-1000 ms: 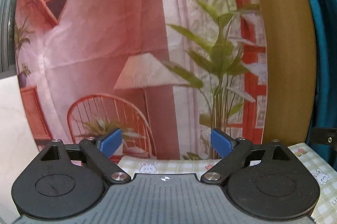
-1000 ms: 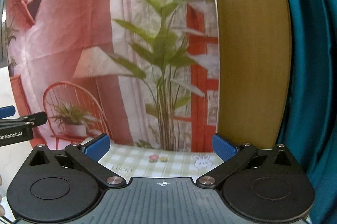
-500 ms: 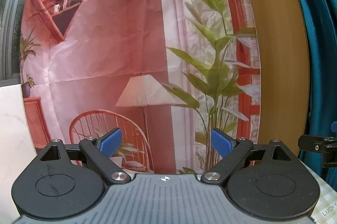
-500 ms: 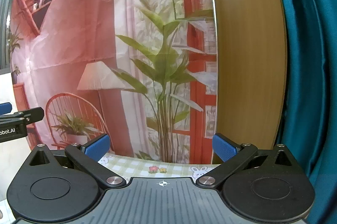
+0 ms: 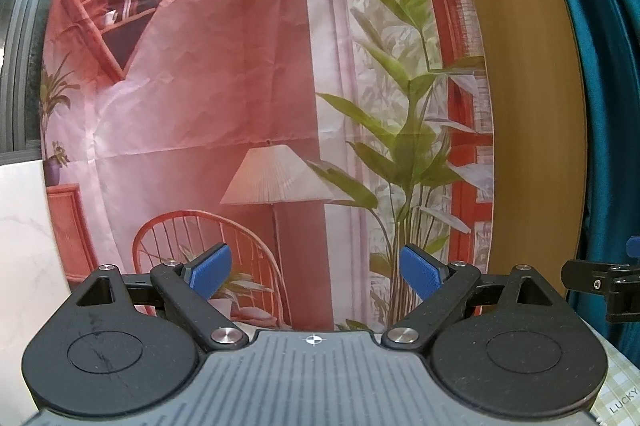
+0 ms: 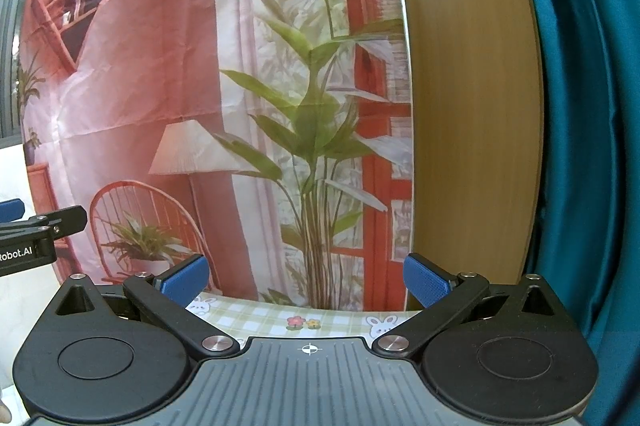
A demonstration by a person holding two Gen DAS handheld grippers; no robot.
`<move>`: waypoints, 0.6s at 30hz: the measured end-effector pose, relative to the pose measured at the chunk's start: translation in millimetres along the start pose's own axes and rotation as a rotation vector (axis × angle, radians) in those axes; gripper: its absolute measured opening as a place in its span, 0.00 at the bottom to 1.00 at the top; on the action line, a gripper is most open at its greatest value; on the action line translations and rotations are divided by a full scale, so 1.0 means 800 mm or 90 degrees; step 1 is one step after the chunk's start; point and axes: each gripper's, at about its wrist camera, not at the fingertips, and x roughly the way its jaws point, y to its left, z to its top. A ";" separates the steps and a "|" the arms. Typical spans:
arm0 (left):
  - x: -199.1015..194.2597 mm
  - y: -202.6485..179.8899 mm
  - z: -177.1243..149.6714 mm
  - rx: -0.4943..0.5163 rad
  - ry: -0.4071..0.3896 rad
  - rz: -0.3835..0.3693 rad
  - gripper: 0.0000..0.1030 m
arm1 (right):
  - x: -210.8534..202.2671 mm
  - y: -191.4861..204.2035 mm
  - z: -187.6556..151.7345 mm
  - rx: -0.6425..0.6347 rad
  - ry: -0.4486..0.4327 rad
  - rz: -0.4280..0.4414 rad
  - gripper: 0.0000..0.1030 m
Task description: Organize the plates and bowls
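Observation:
No plate or bowl shows in either view. My left gripper (image 5: 315, 272) is open and empty, raised and pointing at the printed backdrop. My right gripper (image 6: 306, 280) is open and empty too, above the far edge of the checked tablecloth (image 6: 280, 318). The right gripper's side shows at the right edge of the left wrist view (image 5: 600, 278). The left gripper's side shows at the left edge of the right wrist view (image 6: 36, 238).
A printed cloth backdrop (image 5: 240, 86) with a lamp, chair and plant hangs straight ahead. A wooden panel (image 6: 468, 106) stands to its right, then a teal curtain (image 6: 592, 146). A white marble wall (image 5: 24, 246) is at the left.
Both grippers have tilted upward, so the backdrop has slid down and less tablecloth shows. The right gripper has come into the left wrist view. Both stay open.

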 end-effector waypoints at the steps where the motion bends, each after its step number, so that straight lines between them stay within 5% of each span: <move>1: 0.000 0.000 0.000 0.001 0.000 -0.001 0.90 | 0.001 -0.001 0.001 0.000 0.001 0.000 1.00; 18: -0.001 0.003 -0.002 0.001 0.004 -0.011 0.90 | 0.001 -0.001 0.000 0.002 0.000 -0.001 1.00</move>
